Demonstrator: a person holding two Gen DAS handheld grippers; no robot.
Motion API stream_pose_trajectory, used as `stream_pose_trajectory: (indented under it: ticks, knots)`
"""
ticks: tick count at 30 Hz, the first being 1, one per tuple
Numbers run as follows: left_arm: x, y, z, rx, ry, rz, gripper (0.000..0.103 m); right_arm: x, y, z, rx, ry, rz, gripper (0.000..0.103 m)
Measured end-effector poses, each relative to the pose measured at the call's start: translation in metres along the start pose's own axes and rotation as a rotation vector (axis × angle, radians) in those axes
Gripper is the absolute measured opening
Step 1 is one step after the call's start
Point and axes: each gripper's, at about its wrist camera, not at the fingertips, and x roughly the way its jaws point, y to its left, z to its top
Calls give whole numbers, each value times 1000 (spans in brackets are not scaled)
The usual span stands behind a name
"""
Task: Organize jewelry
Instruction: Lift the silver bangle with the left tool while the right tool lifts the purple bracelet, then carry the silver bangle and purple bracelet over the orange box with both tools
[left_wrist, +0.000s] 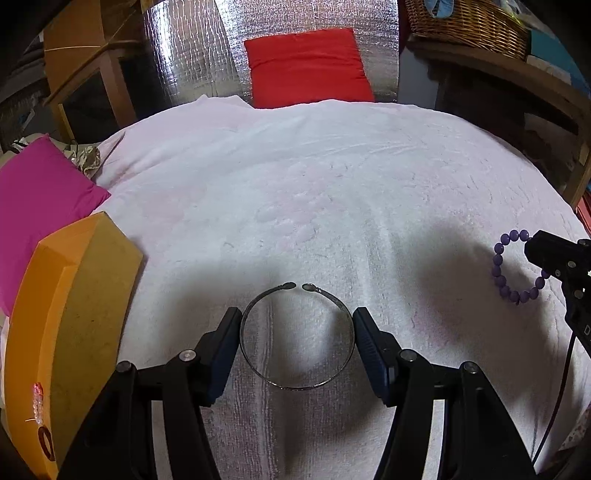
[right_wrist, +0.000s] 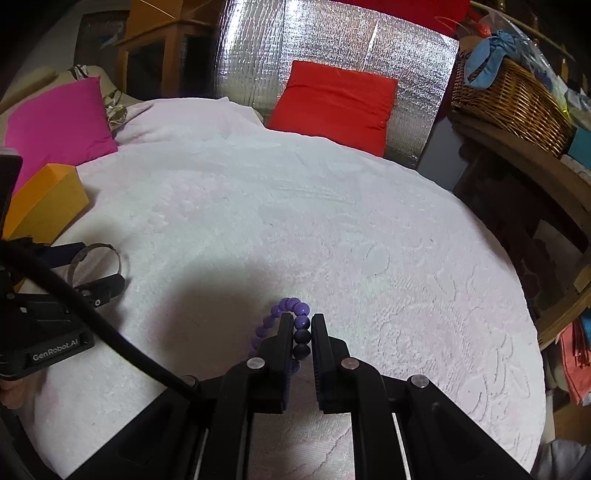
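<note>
A silver open bangle (left_wrist: 297, 338) lies on the white towel (left_wrist: 295, 192). My left gripper (left_wrist: 297, 321) has a finger on each side of it, both pads touching the ring's sides. It also shows in the right wrist view (right_wrist: 96, 258) with the left gripper (right_wrist: 92, 273) around it. My right gripper (right_wrist: 300, 319) is shut on a purple bead bracelet (right_wrist: 301, 325), whose loop hangs to the left of the fingers. In the left wrist view the bracelet (left_wrist: 511, 269) rests on the towel at the right gripper's tip (left_wrist: 535, 254).
An orange box (left_wrist: 70, 332) stands at the left with a red ring and pink beads on its near end. A magenta cushion (left_wrist: 40, 192) lies behind it, a red cushion (left_wrist: 306, 66) at the back, a wicker basket (right_wrist: 509, 99) on a shelf at right.
</note>
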Motion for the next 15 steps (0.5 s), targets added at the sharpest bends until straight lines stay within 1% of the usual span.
stream_pose_trajectory:
  ticks: [15]
  knots:
    - [-1,6,-1,-26,9,1,63,-7,7,3,-17,-26,-16,11]
